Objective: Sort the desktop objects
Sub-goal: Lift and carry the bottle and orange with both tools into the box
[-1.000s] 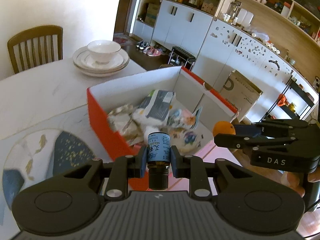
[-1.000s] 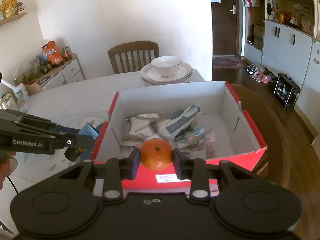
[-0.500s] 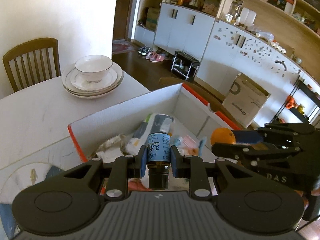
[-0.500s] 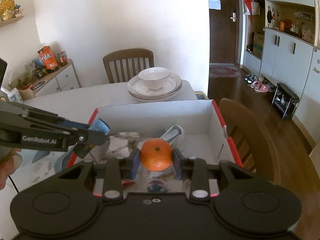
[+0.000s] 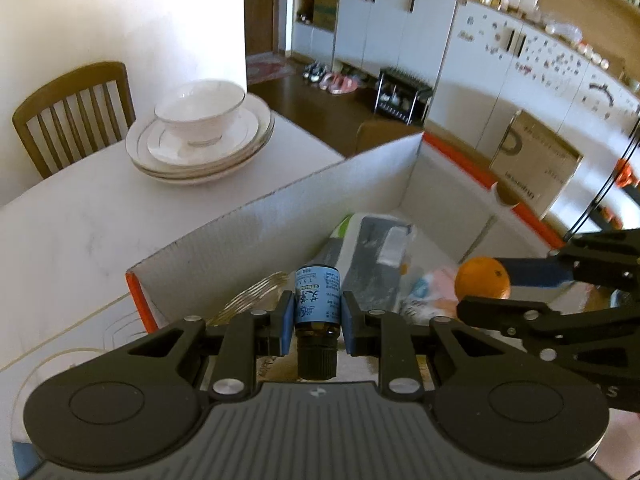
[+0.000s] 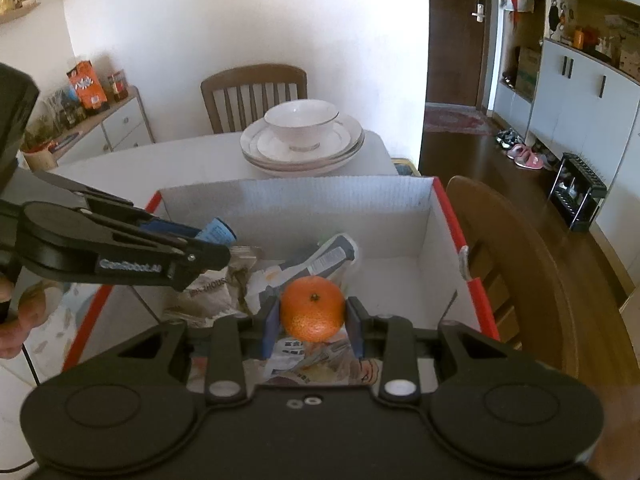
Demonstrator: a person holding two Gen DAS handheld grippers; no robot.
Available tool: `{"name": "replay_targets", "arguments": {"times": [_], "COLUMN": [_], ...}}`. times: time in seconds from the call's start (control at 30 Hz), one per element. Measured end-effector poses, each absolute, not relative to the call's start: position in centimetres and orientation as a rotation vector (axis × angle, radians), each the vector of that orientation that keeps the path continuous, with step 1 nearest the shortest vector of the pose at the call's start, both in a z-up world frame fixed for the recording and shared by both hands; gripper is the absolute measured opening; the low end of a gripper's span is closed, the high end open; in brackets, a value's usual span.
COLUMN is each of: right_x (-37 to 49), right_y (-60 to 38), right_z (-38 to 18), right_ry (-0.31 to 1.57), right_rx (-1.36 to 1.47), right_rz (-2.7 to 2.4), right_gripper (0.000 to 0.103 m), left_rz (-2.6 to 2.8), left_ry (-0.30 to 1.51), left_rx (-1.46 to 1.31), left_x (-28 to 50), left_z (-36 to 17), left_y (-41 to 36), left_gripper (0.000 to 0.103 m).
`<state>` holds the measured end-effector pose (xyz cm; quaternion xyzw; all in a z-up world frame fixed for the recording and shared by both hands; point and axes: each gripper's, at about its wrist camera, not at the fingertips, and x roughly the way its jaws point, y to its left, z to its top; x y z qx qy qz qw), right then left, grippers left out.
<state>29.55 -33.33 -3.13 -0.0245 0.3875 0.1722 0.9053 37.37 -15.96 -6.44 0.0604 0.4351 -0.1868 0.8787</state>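
My left gripper [image 5: 316,322] is shut on a small brown bottle [image 5: 317,308] with a blue label and black cap, held over the left part of the red-and-white cardboard box [image 5: 288,216]. My right gripper [image 6: 313,320] is shut on an orange [image 6: 313,309] and holds it above the box [image 6: 424,204] interior. The box holds several snack packets [image 6: 320,260] and crumpled wrappers [image 6: 208,292]. The orange [image 5: 482,283] and right gripper show at the right of the left wrist view; the bottle [image 6: 218,232] and left gripper [image 6: 212,248] show at the left of the right wrist view.
A bowl on stacked plates [image 6: 302,138] stands on the white table [image 5: 80,216] beyond the box. A wooden chair [image 6: 254,94] stands behind the table, another chair [image 6: 508,248] at the box's right side. A patterned placemat [image 5: 60,348] lies left of the box.
Both grippers have moved forward over the box, each still holding its object. The box now lies directly beneath them and the plates appear closer.
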Motion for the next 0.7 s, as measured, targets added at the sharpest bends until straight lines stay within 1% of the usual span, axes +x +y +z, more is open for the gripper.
{"name": "replay_targets", "arguments": {"times": [0.2, 0.7], "right_x": [30.9, 32.4], "right_y": [-32.7, -32.3], "right_z": [-4.5, -6.2], "right_ry": [0.842, 0.901], "right_rx": [-0.077, -0.083], "right_rz": [0.364, 0.371], "right_gripper": [0.034, 0.034], "left_rz": [-0.383, -0.397], "left_ry": [0.973, 1.063], "left_rx": [0.102, 0.116], "left_x": [39.2, 41.0], "left_z": [-8.2, -10.2], "left_y": [-15.7, -15.9], "left_gripper": [0.023, 0.023]}}
